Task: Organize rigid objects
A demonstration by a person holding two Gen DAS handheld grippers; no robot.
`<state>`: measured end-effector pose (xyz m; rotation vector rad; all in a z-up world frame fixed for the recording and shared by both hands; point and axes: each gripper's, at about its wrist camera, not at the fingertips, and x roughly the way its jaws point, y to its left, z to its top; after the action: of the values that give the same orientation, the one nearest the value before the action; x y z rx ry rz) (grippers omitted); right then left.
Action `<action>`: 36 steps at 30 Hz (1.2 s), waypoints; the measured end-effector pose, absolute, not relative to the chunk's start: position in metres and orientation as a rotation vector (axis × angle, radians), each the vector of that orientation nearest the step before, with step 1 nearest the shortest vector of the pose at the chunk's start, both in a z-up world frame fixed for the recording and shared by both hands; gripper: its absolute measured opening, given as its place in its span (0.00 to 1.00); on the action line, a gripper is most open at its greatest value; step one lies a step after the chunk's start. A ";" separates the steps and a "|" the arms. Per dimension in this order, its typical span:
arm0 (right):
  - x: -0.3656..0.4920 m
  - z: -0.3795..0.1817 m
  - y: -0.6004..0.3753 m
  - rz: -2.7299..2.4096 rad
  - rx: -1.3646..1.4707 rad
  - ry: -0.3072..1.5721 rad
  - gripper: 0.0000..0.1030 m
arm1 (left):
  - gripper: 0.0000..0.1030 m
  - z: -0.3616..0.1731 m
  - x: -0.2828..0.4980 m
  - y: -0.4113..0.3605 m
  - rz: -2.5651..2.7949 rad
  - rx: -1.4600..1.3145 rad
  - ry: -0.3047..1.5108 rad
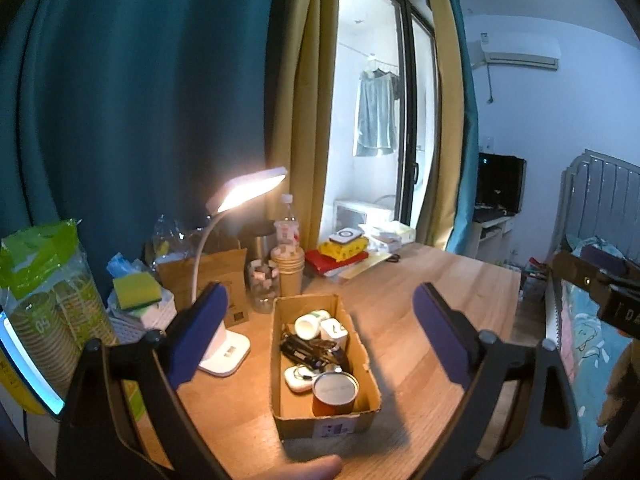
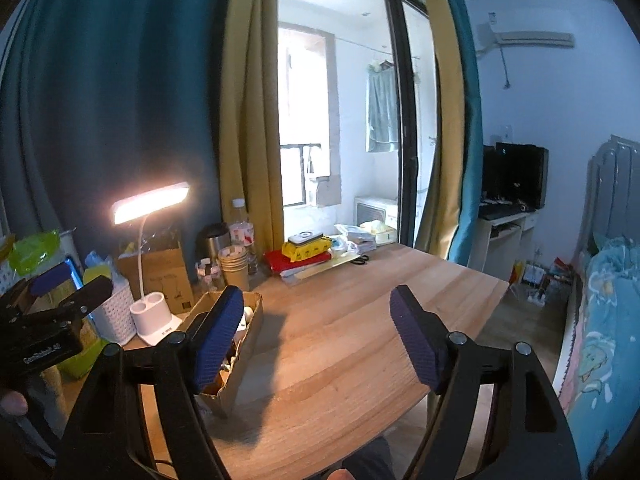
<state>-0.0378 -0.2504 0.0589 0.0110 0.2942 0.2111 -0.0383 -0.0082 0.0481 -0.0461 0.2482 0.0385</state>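
Note:
An open cardboard box (image 1: 304, 424) stands on the wooden table (image 1: 420, 276). Inside it are a can with a silver lid (image 1: 335, 390), a white earbud case (image 1: 298, 378), black gadgets (image 1: 308, 350), a white roll (image 1: 307, 326) and a white cube (image 1: 334, 330). My left gripper (image 1: 320, 332) hovers above the box, open, with nothing between its blue pads. My right gripper (image 2: 318, 336) is open and empty over bare table, just right of the box (image 2: 244, 356). The left gripper (image 2: 68, 284) also shows at the left edge of the right wrist view.
A lit white desk lamp (image 1: 248, 188) stands left of the box. Behind it are stacked paper cups (image 1: 289, 268), a glass jar (image 1: 264, 284), a white basket with a sponge (image 1: 136, 292) and red and yellow books (image 1: 340, 252). A bed (image 2: 600, 320) lies past the table's right edge.

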 end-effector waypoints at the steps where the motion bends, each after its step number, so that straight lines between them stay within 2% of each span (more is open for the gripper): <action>1: -0.036 0.058 -0.250 0.211 0.010 0.299 0.76 | 0.93 0.048 -0.038 -0.009 0.038 -0.040 0.247; 36: -0.032 0.052 -0.250 0.212 0.000 0.317 0.76 | 0.93 0.045 -0.037 -0.016 -0.014 -0.032 0.256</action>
<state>-0.0323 -0.2502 0.0521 0.0005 0.3171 0.2124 -0.0372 -0.0158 0.0451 -0.0317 0.2562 -0.0141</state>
